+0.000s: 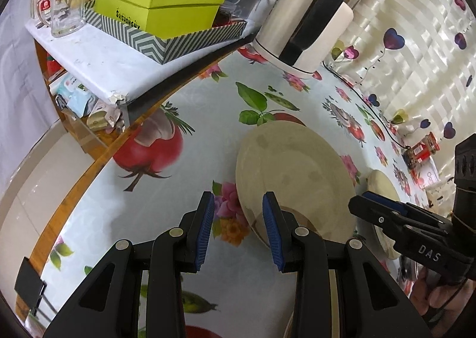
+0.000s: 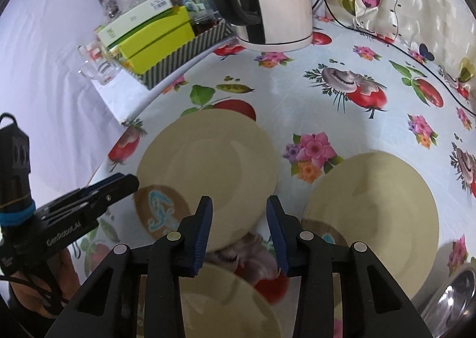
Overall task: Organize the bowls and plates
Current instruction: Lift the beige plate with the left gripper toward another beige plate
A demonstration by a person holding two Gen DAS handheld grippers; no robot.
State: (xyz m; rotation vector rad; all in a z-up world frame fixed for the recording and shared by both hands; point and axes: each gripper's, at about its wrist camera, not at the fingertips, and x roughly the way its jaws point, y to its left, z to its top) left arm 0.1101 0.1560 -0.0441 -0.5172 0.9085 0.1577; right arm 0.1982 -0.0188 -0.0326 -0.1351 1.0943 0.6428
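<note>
Overall surface: floral tablecloth with beige plates
Backdrop: heart-print curtain
Left gripper: spread, empty
Right gripper: spread, empty

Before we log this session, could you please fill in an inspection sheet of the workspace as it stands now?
Surface: round table under a glossy fruit-and-flower oilcloth.
Job's things: three beige plates, far, right and near; the far and right ones each partly cover a brown patterned dish; steel bowl at the right edge.
Clutter: white electric kettle, lime-green boxes in a striped tray, glass mugs, small jar.
Grippers: left tool open over the far plate's rim; right tool open above the plates; neither holds anything.
Cables: black cord behind the kettle.
Surroundings: heart-print curtain, white wall.
</note>
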